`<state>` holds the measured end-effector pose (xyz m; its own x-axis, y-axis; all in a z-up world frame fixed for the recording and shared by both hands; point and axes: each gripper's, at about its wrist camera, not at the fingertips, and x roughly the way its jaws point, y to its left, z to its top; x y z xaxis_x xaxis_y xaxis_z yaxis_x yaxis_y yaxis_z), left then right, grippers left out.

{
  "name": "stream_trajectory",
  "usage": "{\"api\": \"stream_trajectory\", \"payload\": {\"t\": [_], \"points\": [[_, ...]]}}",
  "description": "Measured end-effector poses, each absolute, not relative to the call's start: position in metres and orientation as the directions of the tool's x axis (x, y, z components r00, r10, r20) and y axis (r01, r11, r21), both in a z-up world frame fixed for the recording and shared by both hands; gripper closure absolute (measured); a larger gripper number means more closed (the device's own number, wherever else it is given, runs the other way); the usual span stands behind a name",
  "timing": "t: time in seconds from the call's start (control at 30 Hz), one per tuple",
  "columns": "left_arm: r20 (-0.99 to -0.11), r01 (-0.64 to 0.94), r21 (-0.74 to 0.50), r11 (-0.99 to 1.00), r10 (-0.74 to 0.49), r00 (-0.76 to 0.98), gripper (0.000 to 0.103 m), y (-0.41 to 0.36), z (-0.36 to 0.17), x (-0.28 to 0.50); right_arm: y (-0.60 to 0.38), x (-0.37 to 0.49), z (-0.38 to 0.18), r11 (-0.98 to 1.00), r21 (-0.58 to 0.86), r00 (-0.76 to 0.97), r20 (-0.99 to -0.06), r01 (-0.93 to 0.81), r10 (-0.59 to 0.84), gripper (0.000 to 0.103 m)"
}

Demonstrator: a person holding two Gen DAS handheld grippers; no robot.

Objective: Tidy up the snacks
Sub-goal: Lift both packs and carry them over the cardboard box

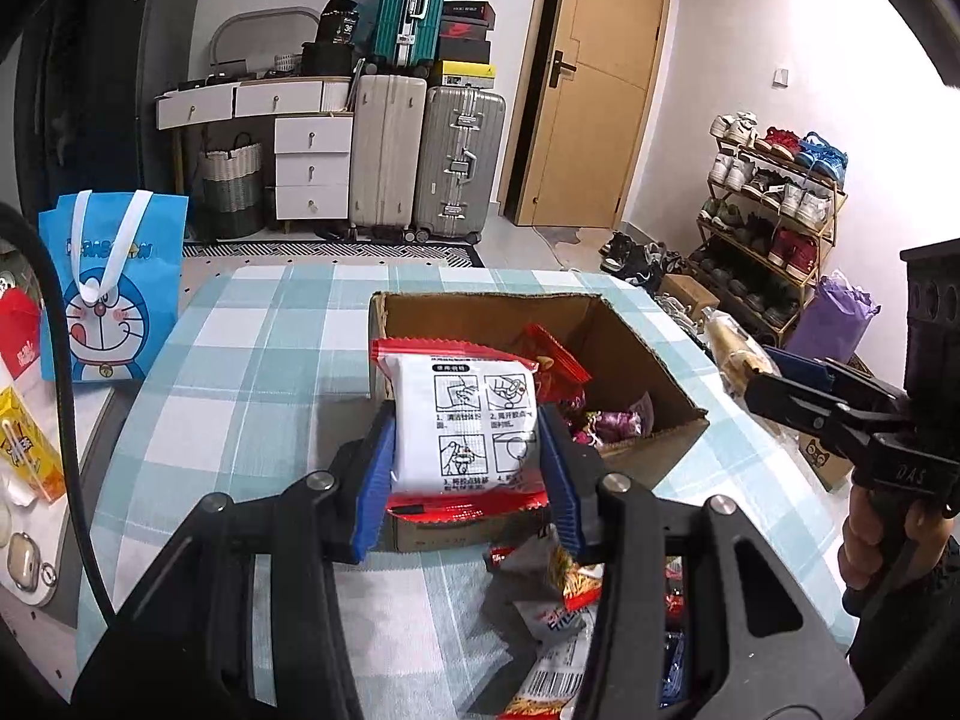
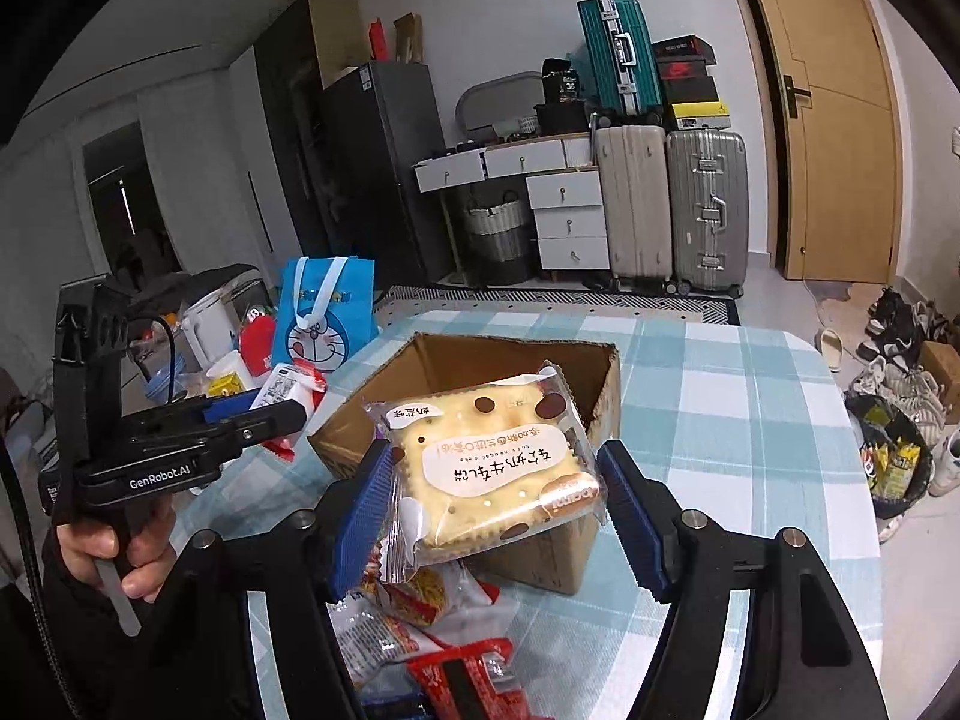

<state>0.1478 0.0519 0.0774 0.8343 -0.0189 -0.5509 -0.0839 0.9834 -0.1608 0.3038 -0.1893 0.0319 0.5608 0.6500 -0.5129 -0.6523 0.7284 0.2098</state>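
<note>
My left gripper (image 1: 468, 456) is shut on a white snack packet with red ends (image 1: 465, 420) and holds it over the near edge of the open cardboard box (image 1: 636, 360). Red and purple snacks (image 1: 618, 420) lie inside the box. My right gripper (image 2: 498, 498) is shut on a clear packet holding a yellow nougat cracker (image 2: 492, 474), above the box's near wall (image 2: 552, 552). Loose snack packets (image 1: 558, 618) lie on the checked tablecloth in front of the box; they also show in the right wrist view (image 2: 420, 630). Each gripper appears in the other's view: the right gripper (image 1: 774, 384) and the left gripper (image 2: 264, 414).
A blue Doraemon bag (image 1: 114, 288) stands at the table's left edge beside a yellow carton (image 1: 30, 450). The round table (image 2: 750, 420) has a blue-white checked cloth. Suitcases (image 1: 420, 162), drawers, a shoe rack (image 1: 774, 228) and a door stand behind.
</note>
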Motion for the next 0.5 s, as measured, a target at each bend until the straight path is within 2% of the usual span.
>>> {"api": "stream_trajectory", "payload": {"t": [0.5], "points": [[-0.555,-0.075,-0.143,0.987,-0.017,0.831,0.061,0.042,0.080,0.190,-0.166,0.324,0.034,0.714,0.209,0.549,-0.510,-0.668,0.662,0.033]]}}
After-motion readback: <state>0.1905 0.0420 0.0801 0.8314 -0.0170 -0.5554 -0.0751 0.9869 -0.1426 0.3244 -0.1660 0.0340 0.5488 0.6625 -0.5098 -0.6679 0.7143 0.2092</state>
